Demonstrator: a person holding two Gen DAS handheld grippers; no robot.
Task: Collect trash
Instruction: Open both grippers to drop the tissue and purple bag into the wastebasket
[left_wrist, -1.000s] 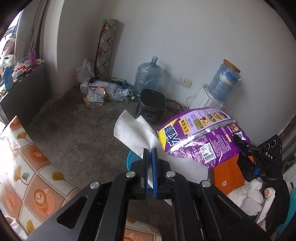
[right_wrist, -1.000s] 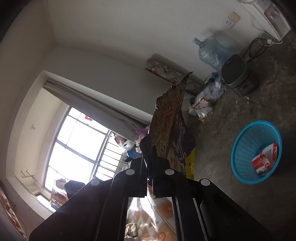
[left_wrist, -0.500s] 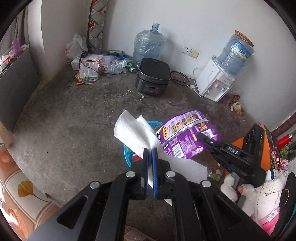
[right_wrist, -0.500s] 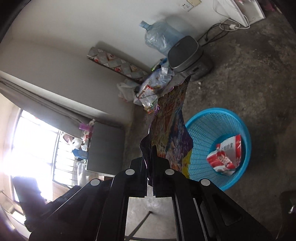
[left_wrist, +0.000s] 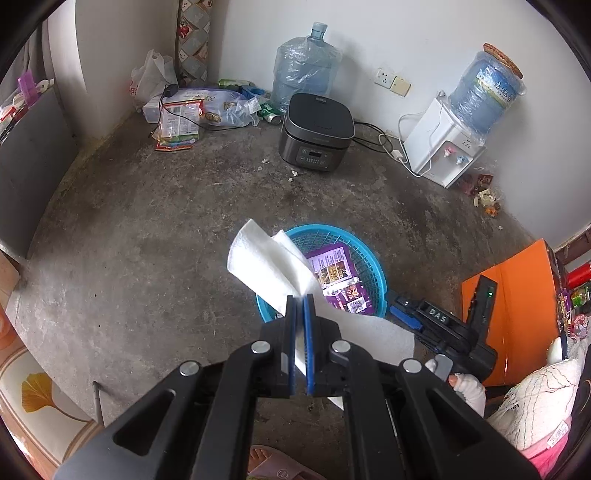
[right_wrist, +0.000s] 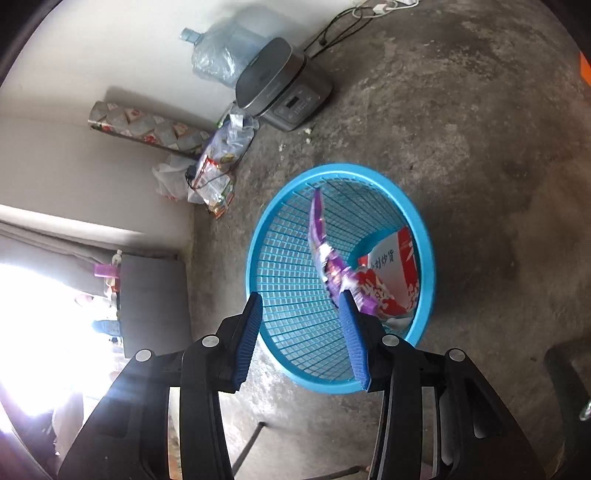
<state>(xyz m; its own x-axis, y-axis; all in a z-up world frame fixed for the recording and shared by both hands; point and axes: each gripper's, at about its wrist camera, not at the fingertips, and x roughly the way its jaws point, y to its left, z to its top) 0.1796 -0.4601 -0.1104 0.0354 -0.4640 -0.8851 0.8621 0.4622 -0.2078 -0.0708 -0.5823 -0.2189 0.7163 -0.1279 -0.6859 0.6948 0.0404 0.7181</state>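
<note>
Vs 0.5 s earlier: right gripper (right_wrist: 301, 308) had let go of purple bag (right_wrist: 332, 258); jaws now spread wide, nothing between them. Bag lay inside blue basket (right_wrist: 280, 206) on floor, next to red/white packet (right_wrist: 395, 266). Left gripper (left_wrist: 300, 306) unchanged: pads pressed together on white tissue (left_wrist: 266, 266), held above basket (left_wrist: 373, 266); bag (left_wrist: 338, 273) visible inside.

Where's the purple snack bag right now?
The purple snack bag is inside the blue basket on the floor, leaning beside the red and white packet, just past the open right gripper.
</note>
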